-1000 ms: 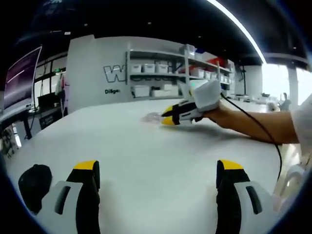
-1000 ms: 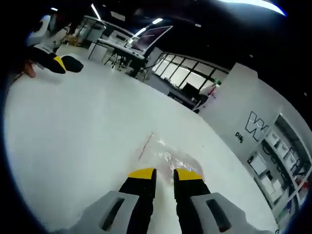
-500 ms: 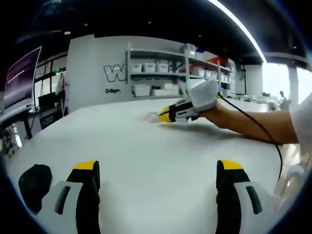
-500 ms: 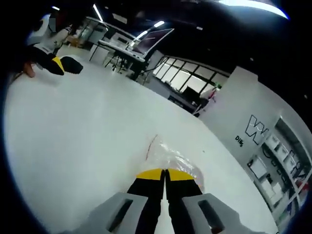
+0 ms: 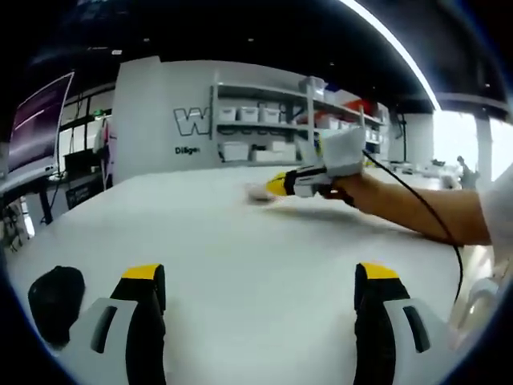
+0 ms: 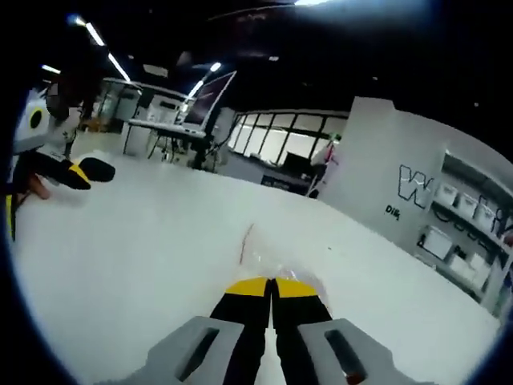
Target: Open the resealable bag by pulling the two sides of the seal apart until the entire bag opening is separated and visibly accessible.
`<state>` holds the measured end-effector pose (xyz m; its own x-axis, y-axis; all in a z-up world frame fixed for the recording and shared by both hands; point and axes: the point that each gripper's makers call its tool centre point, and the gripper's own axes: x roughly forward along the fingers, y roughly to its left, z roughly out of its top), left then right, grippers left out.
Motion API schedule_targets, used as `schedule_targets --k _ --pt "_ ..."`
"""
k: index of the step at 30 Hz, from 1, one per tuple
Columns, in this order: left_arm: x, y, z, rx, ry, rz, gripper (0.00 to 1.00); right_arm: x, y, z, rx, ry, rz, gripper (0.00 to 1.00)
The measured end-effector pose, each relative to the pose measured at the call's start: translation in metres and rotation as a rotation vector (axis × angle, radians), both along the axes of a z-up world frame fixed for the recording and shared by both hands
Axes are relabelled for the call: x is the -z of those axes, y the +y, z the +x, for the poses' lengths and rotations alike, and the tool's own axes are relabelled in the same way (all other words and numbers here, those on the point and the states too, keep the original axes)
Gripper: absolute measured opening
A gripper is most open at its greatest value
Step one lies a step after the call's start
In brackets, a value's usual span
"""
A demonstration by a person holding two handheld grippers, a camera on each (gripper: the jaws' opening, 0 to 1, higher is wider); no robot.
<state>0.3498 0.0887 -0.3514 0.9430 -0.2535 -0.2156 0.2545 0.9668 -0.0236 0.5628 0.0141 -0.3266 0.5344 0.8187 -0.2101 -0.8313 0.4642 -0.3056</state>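
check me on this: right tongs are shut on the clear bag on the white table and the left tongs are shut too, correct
Not quite. The left tongs are open, jaws wide apart over the white table, as the left gripper view shows. The rest holds: the right tongs are shut on the clear bag in the right gripper view.

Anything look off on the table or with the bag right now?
Nothing stands out. The right gripper is shut on the near edge of the clear bag, which lies flat on the white table. The left gripper is open, well short of the bag.
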Motion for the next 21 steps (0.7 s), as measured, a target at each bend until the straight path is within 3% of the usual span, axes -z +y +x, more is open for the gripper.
schedule_targets --k 7,21 --pt "-0.001 0.000 0.001 -0.002 -0.001 -0.003 0.97 -0.013 -0.005 0.001 -0.001 0.033 0.058 0.00" --pt "-0.008 0.000 0.000 0.003 -0.009 -0.019 0.96 -0.030 -0.006 -0.031 -0.002 0.025 0.083 0.00"
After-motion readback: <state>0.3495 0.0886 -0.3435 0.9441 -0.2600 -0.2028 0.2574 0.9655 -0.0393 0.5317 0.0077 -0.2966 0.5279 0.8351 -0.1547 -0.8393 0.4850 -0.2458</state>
